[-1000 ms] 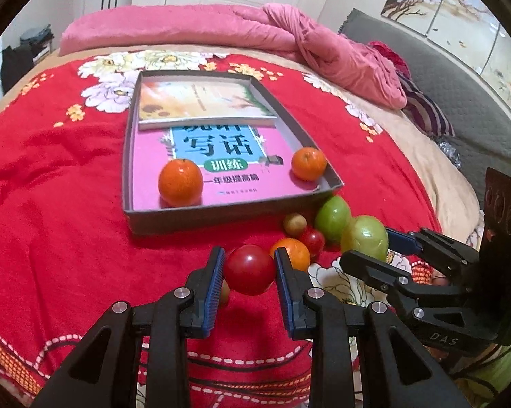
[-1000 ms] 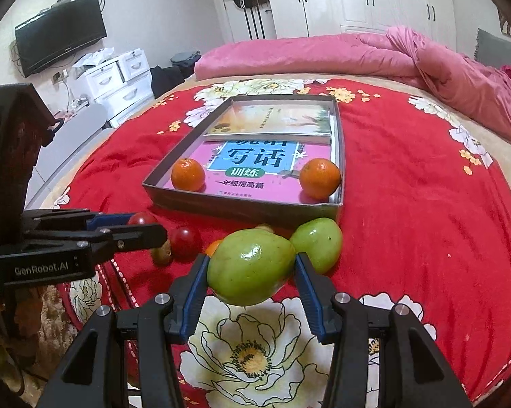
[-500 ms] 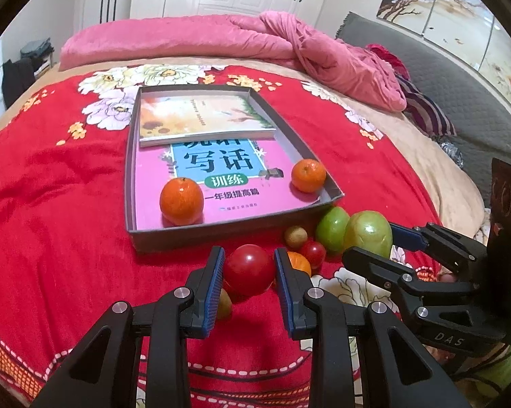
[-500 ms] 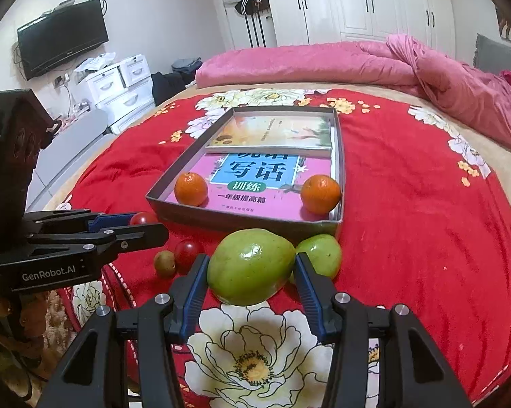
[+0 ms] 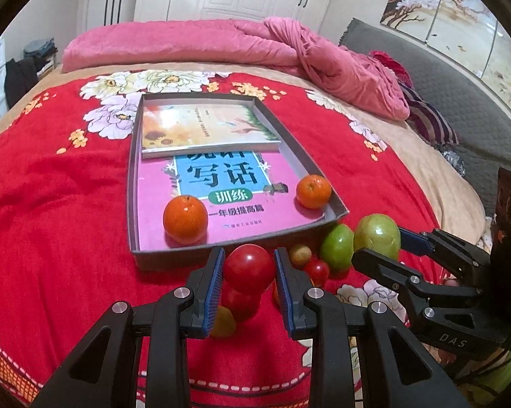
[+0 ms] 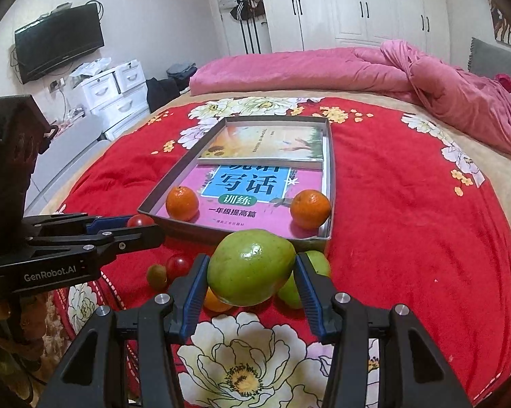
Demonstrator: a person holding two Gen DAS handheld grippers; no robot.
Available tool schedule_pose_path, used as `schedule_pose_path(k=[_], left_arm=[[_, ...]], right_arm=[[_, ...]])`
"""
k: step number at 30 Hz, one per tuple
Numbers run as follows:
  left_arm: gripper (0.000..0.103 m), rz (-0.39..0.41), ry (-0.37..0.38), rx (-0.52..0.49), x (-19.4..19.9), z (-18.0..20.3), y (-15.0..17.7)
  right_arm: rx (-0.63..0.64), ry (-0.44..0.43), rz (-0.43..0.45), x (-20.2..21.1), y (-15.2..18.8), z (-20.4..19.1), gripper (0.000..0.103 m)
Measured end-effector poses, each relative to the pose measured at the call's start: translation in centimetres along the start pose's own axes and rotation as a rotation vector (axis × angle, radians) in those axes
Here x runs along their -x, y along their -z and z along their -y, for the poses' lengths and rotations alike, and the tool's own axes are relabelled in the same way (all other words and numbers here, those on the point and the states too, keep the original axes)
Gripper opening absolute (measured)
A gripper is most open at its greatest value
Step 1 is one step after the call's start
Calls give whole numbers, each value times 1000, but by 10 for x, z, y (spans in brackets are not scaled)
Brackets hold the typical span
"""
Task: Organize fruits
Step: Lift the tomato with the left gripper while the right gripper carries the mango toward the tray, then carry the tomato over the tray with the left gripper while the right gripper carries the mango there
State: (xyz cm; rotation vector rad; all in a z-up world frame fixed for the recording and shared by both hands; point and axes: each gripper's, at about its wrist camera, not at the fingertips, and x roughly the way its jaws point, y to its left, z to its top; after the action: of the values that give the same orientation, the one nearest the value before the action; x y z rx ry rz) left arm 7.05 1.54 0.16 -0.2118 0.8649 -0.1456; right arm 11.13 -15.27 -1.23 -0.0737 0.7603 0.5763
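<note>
on a bed spread with a red flowered blanket (image 5: 51, 204) sits a shallow grey cardboard tray (image 5: 130, 204) lined with a pink workbook (image 5: 228, 183) and a second pale book (image 5: 201, 125) at its far end. inside the tray, a round orange tangerine (image 5: 185, 219) rests near the front left and a smaller orange tangerine (image 5: 313, 191) in the front right corner.

just before the tray's near wall, the left gripper (image 5: 248, 272) has its blue-padded jaws pressed narrow on a shiny round red tomato (image 5: 249, 268), lifted above other small fruits lying on the blanket: another red one (image 5: 242, 302), a yellowish one (image 5: 223, 323), a small brownish one (image 5: 299, 255) and a little red one (image 5: 317, 270).

further right lies a loose green fruit (image 5: 337, 246). beside it the right gripper (image 6: 252, 275) clamps a large smooth green fruit (image 6: 252, 268) between its pads, held off the blanket in front of the tray's near right corner.
</note>
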Motion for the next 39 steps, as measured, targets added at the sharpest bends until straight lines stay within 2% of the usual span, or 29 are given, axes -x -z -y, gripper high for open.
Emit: schedule_pose_path(k=[19,39], left_arm=[[31,-9,17,-1,-28,4,-21],[31,-52,25,-33,-67,10,-33]], right_arm=[[28,59,45,-3,-20,6,50],[-5,78,27,-19,-25,22,50]])
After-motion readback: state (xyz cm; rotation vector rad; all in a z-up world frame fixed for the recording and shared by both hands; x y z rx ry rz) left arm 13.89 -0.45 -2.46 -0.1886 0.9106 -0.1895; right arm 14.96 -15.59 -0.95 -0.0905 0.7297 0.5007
